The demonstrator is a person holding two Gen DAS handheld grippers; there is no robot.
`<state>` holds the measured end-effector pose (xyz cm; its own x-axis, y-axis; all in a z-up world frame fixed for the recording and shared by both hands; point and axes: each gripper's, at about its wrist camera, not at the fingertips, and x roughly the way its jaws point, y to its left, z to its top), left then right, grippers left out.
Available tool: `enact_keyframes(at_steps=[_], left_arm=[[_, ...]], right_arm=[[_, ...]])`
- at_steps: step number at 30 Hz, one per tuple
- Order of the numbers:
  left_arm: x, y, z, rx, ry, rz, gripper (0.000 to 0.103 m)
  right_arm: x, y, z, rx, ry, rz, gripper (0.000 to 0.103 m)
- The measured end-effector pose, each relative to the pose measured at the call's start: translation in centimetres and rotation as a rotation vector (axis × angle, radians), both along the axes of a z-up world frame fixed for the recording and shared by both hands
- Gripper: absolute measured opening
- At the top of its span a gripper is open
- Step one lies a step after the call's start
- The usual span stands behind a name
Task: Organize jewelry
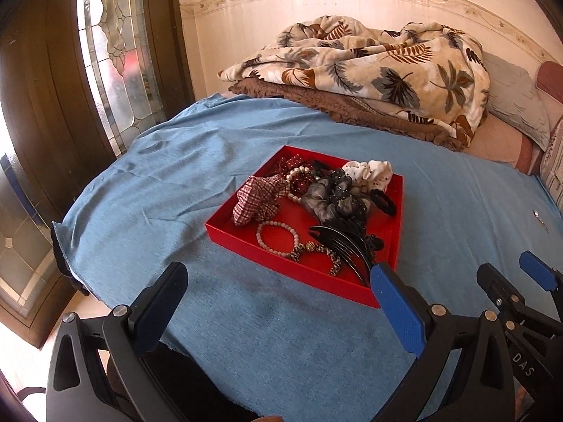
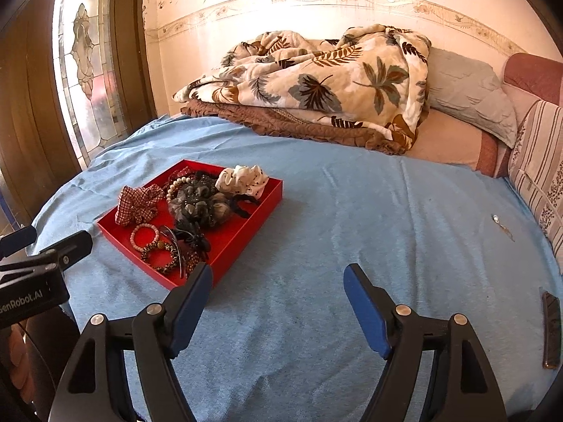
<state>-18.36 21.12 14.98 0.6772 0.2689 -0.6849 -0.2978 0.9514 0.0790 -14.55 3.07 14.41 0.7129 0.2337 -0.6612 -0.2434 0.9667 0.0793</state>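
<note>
A red tray (image 1: 246, 242) sits on the blue bedspread (image 1: 176, 183); it also shows in the right wrist view (image 2: 242, 242). It holds scrunchies, beaded bracelets (image 1: 278, 237), a black comb (image 1: 337, 249) and black clips. A plaid scrunchie (image 1: 258, 198) lies at its left, a white dotted one (image 1: 369, 172) at the back. My left gripper (image 1: 278, 281) is open and empty, just in front of the tray. My right gripper (image 2: 278, 281) is open and empty, over bare bedspread to the right of the tray. A small silver piece (image 2: 501, 223) lies far right on the bedspread.
A leaf-print blanket (image 2: 316, 84) is piled over a brown one at the back. Pillows (image 2: 468, 88) lie at the back right. A stained-glass door (image 1: 112, 56) stands on the left. A dark flat object (image 2: 551, 328) lies at the right edge of the bedspread.
</note>
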Motion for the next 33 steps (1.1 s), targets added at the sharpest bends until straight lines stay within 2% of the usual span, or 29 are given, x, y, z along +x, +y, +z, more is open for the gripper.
enact_keyframes(at_steps=[13, 25, 33], left_arm=[[0.3, 0.1, -1.0, -0.038, 0.033, -0.012, 0.103], [0.8, 0.4, -2.3, -0.103, 0.069, -0.042, 0.103], [0.9, 0.6, -2.9, -0.109, 0.085, -0.045, 0.103]], right_arm=[[0.3, 0.1, -0.8, -0.012, 0.025, -0.011, 0.081], [0.8, 0.2, -1.4, -0.026, 0.038, -0.026, 0.081], [0.9, 0.7, -1.8, -0.045, 0.044, -0.019, 0.082]])
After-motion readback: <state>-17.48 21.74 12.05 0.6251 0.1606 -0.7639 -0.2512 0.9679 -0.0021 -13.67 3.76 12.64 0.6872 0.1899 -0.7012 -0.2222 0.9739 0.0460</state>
